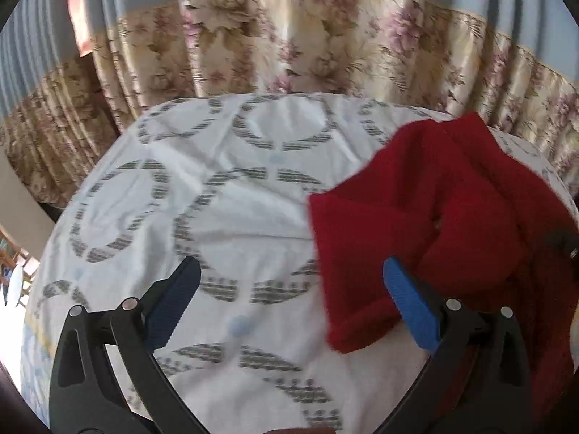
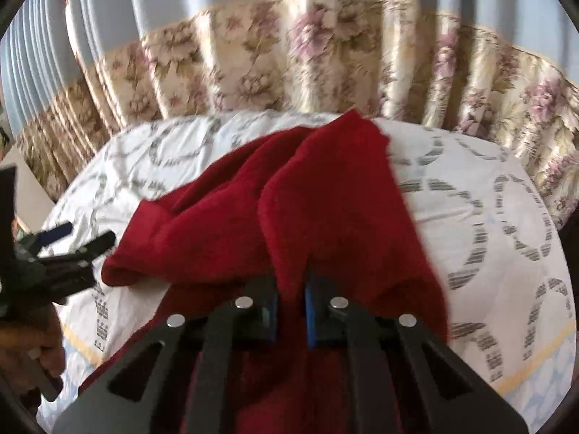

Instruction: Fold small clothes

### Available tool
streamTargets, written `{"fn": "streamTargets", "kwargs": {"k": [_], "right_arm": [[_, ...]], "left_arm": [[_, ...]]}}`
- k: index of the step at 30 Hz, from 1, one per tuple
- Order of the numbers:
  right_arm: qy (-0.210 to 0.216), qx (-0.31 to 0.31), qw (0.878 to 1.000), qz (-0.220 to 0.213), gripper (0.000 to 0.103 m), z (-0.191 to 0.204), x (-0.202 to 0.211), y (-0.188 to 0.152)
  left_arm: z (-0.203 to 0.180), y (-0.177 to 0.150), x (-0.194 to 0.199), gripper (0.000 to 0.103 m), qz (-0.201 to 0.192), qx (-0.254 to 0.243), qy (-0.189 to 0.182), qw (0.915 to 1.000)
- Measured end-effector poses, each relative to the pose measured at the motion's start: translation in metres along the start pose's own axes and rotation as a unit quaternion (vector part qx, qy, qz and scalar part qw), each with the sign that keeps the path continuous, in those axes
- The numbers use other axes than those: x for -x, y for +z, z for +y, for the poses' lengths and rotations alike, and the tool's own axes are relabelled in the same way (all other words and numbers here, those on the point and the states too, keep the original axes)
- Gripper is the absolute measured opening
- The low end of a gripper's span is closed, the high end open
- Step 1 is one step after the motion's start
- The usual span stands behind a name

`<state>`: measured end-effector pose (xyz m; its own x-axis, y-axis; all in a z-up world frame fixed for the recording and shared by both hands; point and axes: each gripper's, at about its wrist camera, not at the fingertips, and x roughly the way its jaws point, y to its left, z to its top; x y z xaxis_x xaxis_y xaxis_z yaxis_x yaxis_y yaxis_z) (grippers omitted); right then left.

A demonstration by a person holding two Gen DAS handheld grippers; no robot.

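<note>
A small red knitted garment point(image 1: 434, 217) lies bunched on a bed covered by a white sheet with grey ring patterns point(image 1: 231, 217). My left gripper point(image 1: 289, 289) is open over the sheet; its right blue finger point(image 1: 412, 311) touches the garment's lower left fold, and its left finger hangs over bare sheet. In the right wrist view the red garment point(image 2: 318, 217) fills the middle, and my right gripper point(image 2: 291, 303) is shut on a ridge of it, the cloth pinched between the blue pads. The left gripper point(image 2: 76, 238) shows at the left edge there, held in a hand.
Floral beige curtains point(image 1: 307, 43) hang close behind the bed's far edge, with grey-blue drapes above. The white sheet point(image 2: 488, 217) stretches to the right of the garment. A person's hand point(image 2: 32, 343) shows at the lower left of the right wrist view.
</note>
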<state>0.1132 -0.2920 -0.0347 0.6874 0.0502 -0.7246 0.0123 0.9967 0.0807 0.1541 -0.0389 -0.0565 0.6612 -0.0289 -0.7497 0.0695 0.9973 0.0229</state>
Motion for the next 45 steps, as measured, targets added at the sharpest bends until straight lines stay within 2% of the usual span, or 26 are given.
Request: {"fn": "streamTargets", "kwargs": {"k": [5,9,11,13,14,15,16,17,18,21,27,32,37,41,45], "right_arm": [[-0.024,-0.031,0.999,-0.010,0.010,-0.049,0.010,0.006],[-0.041,-0.042,0.998,-0.018,0.010,-0.077,0.016,0.009],[-0.048,-0.044,0.998,-0.022,0.010,-0.090,0.019,0.012],[-0.050,-0.046,0.997,-0.025,0.010,-0.098,0.022,0.012],[-0.052,-0.046,0.997,-0.028,0.010,-0.102,0.023,0.014],[-0.053,-0.046,0.997,-0.029,0.010,-0.104,0.024,0.015],[-0.053,-0.047,0.997,-0.030,0.010,-0.107,0.024,0.016],[-0.053,-0.047,0.997,-0.032,0.010,-0.109,0.025,0.017],[-0.054,-0.048,0.997,-0.033,0.010,-0.111,0.025,0.017],[-0.054,-0.047,0.997,-0.036,0.010,-0.114,0.024,0.019],[-0.079,-0.038,0.995,-0.040,0.010,-0.136,0.019,0.033],[-0.132,-0.047,0.990,-0.031,0.010,-0.189,0.011,0.057],[-0.159,-0.070,0.985,-0.003,0.010,-0.245,-0.006,0.073],[-0.164,-0.069,0.984,0.024,0.010,-0.266,-0.030,0.083],[-0.171,-0.075,0.982,0.039,0.010,-0.279,-0.050,0.090]], "left_arm": [[-0.028,0.008,-0.013,0.100,0.004,-0.025,-0.007,0.9996],[-0.043,0.019,-0.034,0.100,0.013,-0.050,0.023,0.9984],[-0.045,0.024,-0.046,0.100,0.033,-0.052,0.022,0.9978],[-0.047,0.027,-0.058,0.096,0.052,-0.042,0.003,0.9977],[-0.047,0.029,-0.059,0.085,0.056,-0.032,-0.013,0.9978],[-0.048,0.030,-0.059,0.063,0.056,-0.028,-0.026,0.9977],[-0.050,0.031,-0.058,0.049,0.056,-0.029,-0.035,0.9974],[-0.054,0.032,-0.055,0.027,0.053,-0.033,-0.047,0.9969],[-0.057,0.032,-0.053,0.014,0.050,-0.034,-0.055,0.9967],[-0.057,0.034,-0.040,0.011,0.028,-0.030,-0.068,0.9969],[-0.023,0.060,-0.017,0.011,-0.029,-0.022,-0.012,0.9993],[0.023,0.092,-0.023,0.011,-0.041,-0.001,0.034,0.9986],[0.067,0.116,-0.033,0.011,-0.046,0.024,0.069,0.9963],[0.103,0.136,-0.042,0.011,-0.055,0.038,0.110,0.9917],[0.136,0.150,-0.053,0.011,-0.049,0.057,0.137,0.9878]]}}
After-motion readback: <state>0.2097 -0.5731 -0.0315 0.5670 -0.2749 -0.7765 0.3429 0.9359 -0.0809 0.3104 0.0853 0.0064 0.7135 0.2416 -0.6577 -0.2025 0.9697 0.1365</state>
